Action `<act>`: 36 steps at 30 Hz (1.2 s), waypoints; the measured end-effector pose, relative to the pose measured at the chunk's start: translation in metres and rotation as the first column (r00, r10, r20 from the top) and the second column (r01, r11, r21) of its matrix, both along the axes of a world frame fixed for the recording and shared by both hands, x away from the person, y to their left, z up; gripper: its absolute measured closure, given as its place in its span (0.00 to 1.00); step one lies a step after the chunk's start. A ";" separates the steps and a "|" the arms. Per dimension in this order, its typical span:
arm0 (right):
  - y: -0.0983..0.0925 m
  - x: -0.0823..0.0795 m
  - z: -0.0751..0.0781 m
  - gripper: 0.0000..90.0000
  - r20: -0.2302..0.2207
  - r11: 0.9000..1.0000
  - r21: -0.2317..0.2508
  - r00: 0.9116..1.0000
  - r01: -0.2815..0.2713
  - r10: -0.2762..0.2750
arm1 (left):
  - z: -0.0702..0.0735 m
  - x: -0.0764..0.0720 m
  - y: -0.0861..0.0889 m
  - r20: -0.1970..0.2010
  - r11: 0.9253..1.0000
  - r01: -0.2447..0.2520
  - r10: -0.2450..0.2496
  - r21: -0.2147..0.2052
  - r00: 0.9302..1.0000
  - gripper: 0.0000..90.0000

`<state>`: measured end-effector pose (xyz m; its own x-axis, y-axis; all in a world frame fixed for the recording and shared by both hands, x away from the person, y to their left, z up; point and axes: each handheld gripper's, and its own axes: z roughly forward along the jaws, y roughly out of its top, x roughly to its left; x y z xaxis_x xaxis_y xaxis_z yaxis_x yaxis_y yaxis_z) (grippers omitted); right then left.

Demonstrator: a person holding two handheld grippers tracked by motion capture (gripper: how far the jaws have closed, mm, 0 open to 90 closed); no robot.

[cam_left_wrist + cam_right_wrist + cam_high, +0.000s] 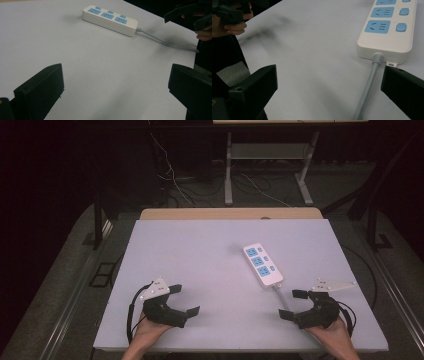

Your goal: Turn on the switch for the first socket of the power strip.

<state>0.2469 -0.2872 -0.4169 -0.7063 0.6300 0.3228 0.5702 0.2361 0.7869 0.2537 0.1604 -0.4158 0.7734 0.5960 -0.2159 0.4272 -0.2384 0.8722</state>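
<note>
A white power strip [263,265] with three blue sockets lies flat on the white table top [200,255], right of centre. Its grey cable [281,297] runs toward the near right edge. My left gripper [184,299] rests near the front left, open, nothing between its jaws. My right gripper [291,304] sits at the front right, open, with the cable just beside its jaws. In the left gripper view the power strip [110,20] is far ahead of the left gripper [116,75]. In the right gripper view the power strip [387,32] and cable [368,90] lie close before the right gripper [329,80].
A wooden strip [230,213] borders the far edge of the white top. Behind it stand the pale legs of a desk [228,170] with loose cables [175,180] on the dark floor. The white top's front edge [225,350] runs just under both hands.
</note>
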 end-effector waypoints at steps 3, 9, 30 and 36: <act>0.000 0.000 0.000 0.00 -0.001 1.000 -0.002 1.000 -0.004 0.004 | 0.000 0.000 0.001 0.000 1.000 0.000 0.000 -0.004 1.000 0.00; 0.000 0.000 0.000 0.00 -0.004 1.000 -0.006 1.000 -0.004 0.004 | 0.000 0.001 0.001 -0.001 1.000 0.001 -0.001 -0.008 1.000 0.00; 0.002 0.002 0.002 0.00 -0.030 1.000 -0.012 0.999 -0.011 0.011 | 0.000 0.000 0.004 0.000 1.000 0.004 -0.004 -0.008 1.000 0.00; 0.002 0.006 0.007 0.00 -0.031 1.000 -0.018 0.999 -0.019 0.018 | 0.001 -0.001 0.004 0.000 1.000 0.005 -0.005 -0.012 1.000 0.00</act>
<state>0.2531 -0.2848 -0.4102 -0.7076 0.6232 0.3331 0.5898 0.2612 0.7641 0.2531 0.1643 -0.4151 0.7762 0.5898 -0.2229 0.4260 -0.2298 0.8750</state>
